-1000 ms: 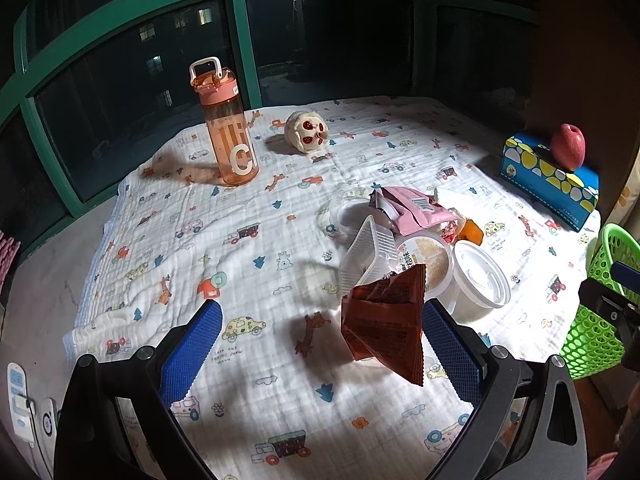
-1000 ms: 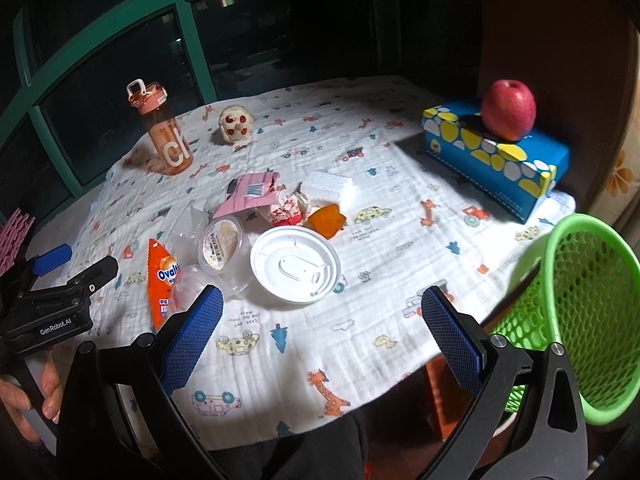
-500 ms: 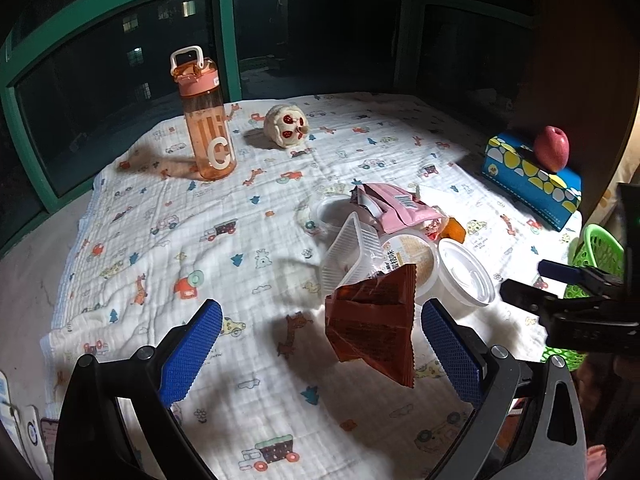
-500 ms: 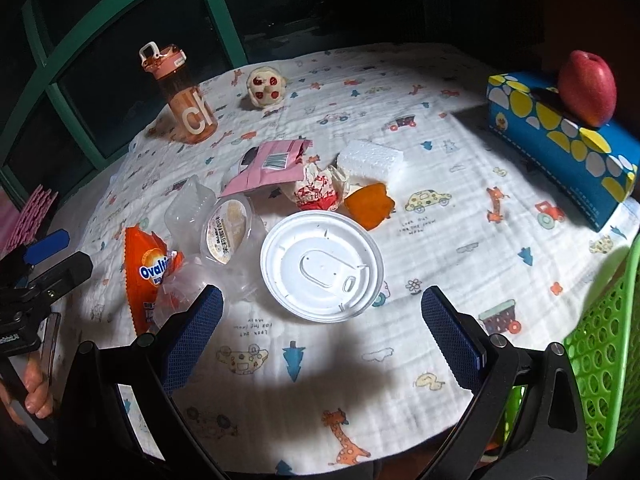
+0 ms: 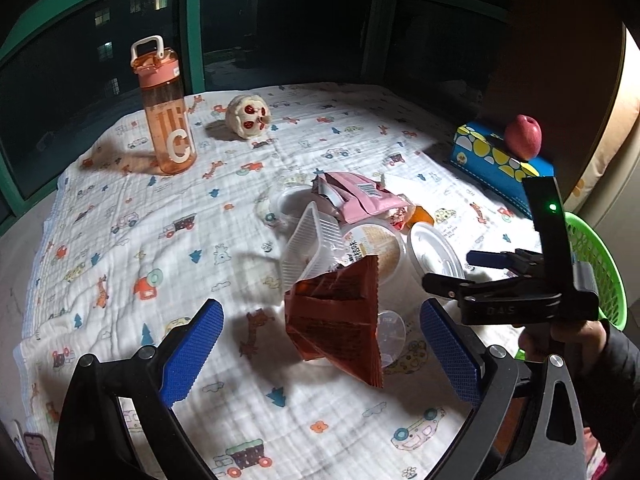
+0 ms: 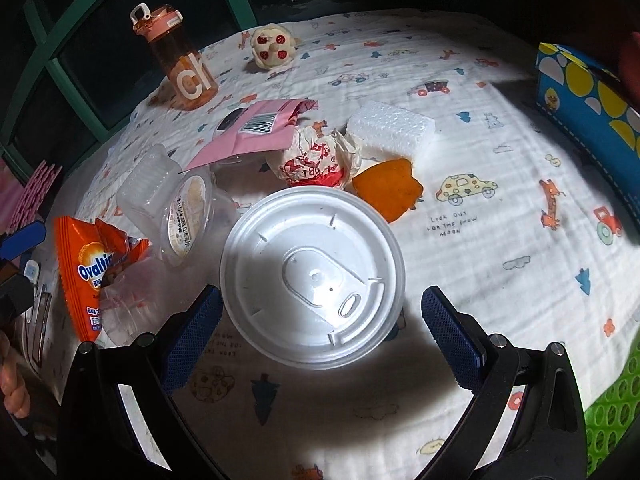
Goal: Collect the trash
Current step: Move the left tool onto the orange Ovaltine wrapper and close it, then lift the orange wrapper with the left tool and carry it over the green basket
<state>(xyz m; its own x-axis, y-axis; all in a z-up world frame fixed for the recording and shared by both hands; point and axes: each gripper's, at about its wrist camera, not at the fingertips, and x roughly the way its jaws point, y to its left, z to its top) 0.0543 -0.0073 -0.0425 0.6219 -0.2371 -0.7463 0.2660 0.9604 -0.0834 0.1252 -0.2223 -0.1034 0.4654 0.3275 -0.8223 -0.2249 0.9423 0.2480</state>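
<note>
A heap of trash lies on the patterned cloth: a white round lid (image 6: 314, 276), an orange Ovaltine packet (image 6: 90, 276), a clear cup with a printed label (image 6: 186, 216), a pink pouch (image 6: 256, 130), a crumpled red-and-white wrapper (image 6: 312, 160), an orange scrap (image 6: 390, 190) and a white foam block (image 6: 390, 128). My right gripper (image 6: 316, 336) is open and empty, its fingers on either side of the lid's near edge. My left gripper (image 5: 318, 350) is open and empty, just in front of the Ovaltine packet (image 5: 340, 320). The right gripper (image 5: 464, 270) shows in the left wrist view.
A green mesh basket (image 5: 600, 276) stands off the table's right edge. An orange water bottle (image 5: 166, 112), a round toy (image 5: 248, 118) and a blue box (image 5: 496, 164) with an apple (image 5: 522, 136) on it stand further back. Dark windows lie behind.
My right gripper has moved forward and down to the white lid, which now sits between its fingers. My left gripper has come a little nearer the Ovaltine packet.
</note>
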